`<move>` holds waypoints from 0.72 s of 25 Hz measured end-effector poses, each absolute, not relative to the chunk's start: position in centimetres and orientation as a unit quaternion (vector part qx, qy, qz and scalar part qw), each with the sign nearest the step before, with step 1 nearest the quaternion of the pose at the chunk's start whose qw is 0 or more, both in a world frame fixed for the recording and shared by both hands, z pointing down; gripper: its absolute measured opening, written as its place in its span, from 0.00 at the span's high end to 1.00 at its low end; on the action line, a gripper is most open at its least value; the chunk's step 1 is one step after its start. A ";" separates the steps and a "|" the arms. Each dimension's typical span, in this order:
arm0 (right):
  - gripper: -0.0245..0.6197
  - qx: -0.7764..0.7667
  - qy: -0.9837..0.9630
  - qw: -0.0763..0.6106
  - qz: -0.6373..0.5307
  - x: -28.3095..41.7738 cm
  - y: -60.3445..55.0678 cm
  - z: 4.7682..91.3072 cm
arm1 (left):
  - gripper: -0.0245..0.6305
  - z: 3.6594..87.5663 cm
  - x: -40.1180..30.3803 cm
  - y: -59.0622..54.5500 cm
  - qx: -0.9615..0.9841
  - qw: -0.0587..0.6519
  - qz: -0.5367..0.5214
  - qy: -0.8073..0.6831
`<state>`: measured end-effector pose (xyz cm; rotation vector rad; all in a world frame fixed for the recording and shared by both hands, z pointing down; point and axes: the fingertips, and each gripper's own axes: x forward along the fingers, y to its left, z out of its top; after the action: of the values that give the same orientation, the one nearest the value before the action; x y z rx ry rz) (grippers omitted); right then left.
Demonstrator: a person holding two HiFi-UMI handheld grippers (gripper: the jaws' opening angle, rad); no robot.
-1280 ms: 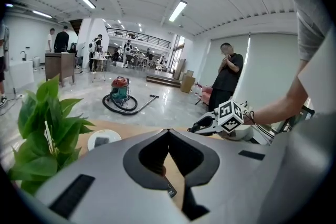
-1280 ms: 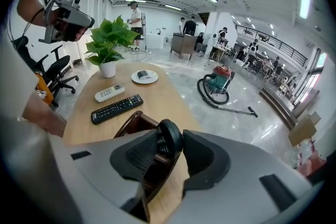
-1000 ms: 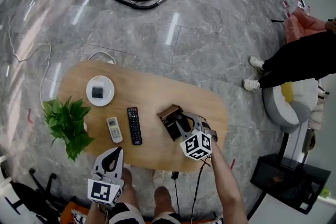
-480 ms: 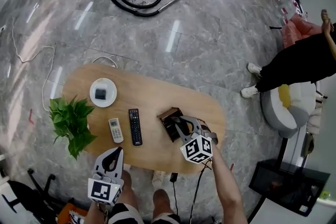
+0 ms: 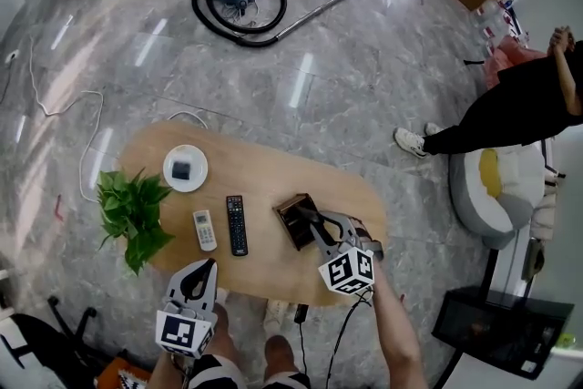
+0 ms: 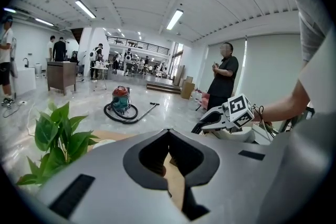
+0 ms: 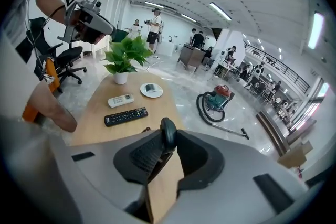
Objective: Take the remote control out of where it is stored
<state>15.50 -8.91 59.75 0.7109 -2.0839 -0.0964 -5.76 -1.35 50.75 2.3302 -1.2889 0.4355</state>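
Right fingers (image 7: 145, 155) just closed partway, now pinching rounded end of slim black remote control (image 7: 168, 131), apparently still in brown open box (image 5: 291, 212) on oval wooden tabletop (image 5: 255, 173). Grip set; pull-out looks next. Left fingers (image 6: 153, 157) together, empty.

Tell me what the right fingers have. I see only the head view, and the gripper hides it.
Observer: A slim dark remote stands between the fingers of the right gripper, which have just been closing on it.
Operator: Report the left one.
Observer: The left gripper is shut, with its fingertips together and nothing between them.
Operator: Describe the plant's base.
Observer: The plant stands in a white pot, which the leaves cover in your view.
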 end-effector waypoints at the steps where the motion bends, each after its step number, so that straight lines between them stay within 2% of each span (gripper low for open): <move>1: 0.81 0.290 -0.843 0.450 -0.045 15.5 -8.8 59.1 | 0.95 50.6 -5.7 -1.2 0.843 0.218 0.158 -0.466; 10: 0.82 0.285 -0.855 0.421 -0.101 12.5 -7.0 54.5 | 0.95 49.7 -7.1 -0.8 0.839 0.205 0.159 -0.479; 18: 0.82 0.259 -0.865 0.412 -0.120 7.9 -6.0 54.8 | 0.95 50.4 -9.6 0.0 0.833 0.211 0.163 -0.485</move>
<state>7.87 -5.97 54.81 0.6524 -2.1769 -0.3022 -9.60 0.03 50.42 2.3140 -1.3472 0.4542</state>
